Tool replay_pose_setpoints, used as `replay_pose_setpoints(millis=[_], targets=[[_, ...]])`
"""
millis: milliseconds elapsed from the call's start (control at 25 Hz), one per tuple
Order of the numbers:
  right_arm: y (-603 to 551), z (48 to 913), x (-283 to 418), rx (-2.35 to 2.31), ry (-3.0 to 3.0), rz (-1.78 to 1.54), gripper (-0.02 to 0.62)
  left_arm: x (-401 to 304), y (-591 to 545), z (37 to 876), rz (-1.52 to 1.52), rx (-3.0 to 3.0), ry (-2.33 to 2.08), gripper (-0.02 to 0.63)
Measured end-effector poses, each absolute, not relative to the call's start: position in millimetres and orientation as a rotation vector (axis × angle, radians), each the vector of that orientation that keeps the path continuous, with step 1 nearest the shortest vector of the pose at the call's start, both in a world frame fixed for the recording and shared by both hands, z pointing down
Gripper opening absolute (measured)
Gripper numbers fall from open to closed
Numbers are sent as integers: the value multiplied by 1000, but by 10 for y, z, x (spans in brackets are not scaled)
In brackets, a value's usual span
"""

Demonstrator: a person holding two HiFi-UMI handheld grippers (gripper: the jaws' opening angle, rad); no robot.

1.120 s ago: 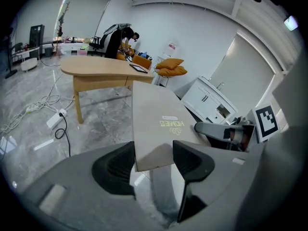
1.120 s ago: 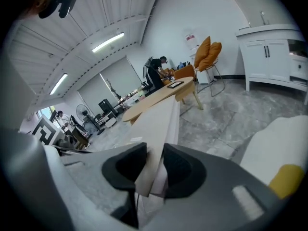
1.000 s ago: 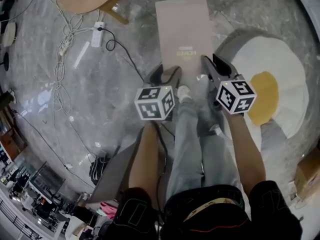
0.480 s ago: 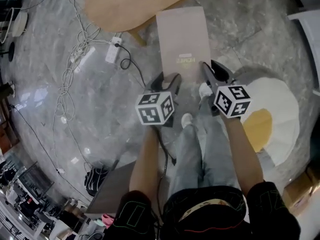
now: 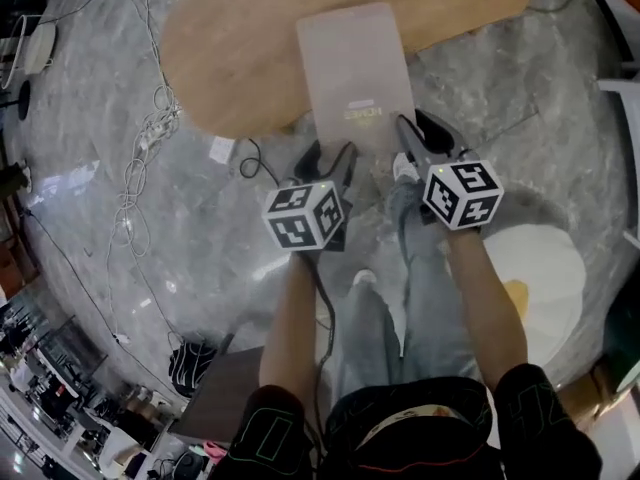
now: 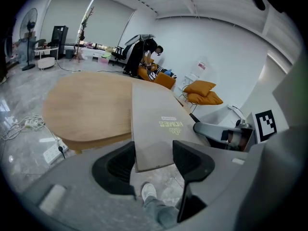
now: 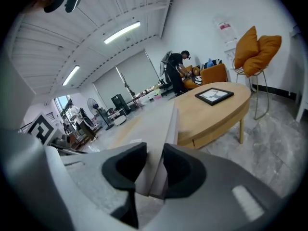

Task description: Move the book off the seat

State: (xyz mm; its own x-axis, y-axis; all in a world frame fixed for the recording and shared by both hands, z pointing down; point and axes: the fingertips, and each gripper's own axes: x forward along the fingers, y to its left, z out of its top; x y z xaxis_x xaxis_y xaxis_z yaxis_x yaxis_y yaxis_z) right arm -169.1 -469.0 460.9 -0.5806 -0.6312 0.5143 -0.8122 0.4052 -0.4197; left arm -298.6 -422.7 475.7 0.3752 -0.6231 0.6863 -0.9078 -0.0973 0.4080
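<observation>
1. Plainly, the book is off the seat: a pale grey-brown hardback with small print near its near end, held flat in the air between both tongs.
2. In the head view its far half lies over the edge of the oval wooden bench, and its near end is over the grey marble floor. Whether the far end touches the bench top I cannot tell.
3. The left tongs stand wide, at the book's near left corner.
4. In the left gripper view the book fills the gap of those tongs. One pad is against its left edge, and the other pad meets its right side, so they clamp it across a broad span.
5. The right tongs hold the near right corner.
6. In the right gripper view the book shows edge-on, and the tongs are closed narrowly on its thickness, a pad tight on each face.
7. A black-framed picture lies on the bench, well apart from the book.
8. A white round cushion with a yellow centre lies on the floor to the person's right, behind the right tongs and well apart from the book.
9. A power strip and loose white cables lie on the floor, just beside the bench's near left edge.
10. The person's legs in light jeans show below the tongs, with a white shoe on the floor.
</observation>
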Motion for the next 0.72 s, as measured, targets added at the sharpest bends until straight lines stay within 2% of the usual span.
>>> replay_pose_setpoints(millis=[280, 720], targets=[[-5828, 4960, -1573, 1120, -2391, 919, 107, -2800, -5237, 5074, 456, 1696, -1371, 261], [-6631, 5305, -1849, 998, -2268, 888, 124, -3033, -5954, 5291, 604, 1657, -1455, 259]])
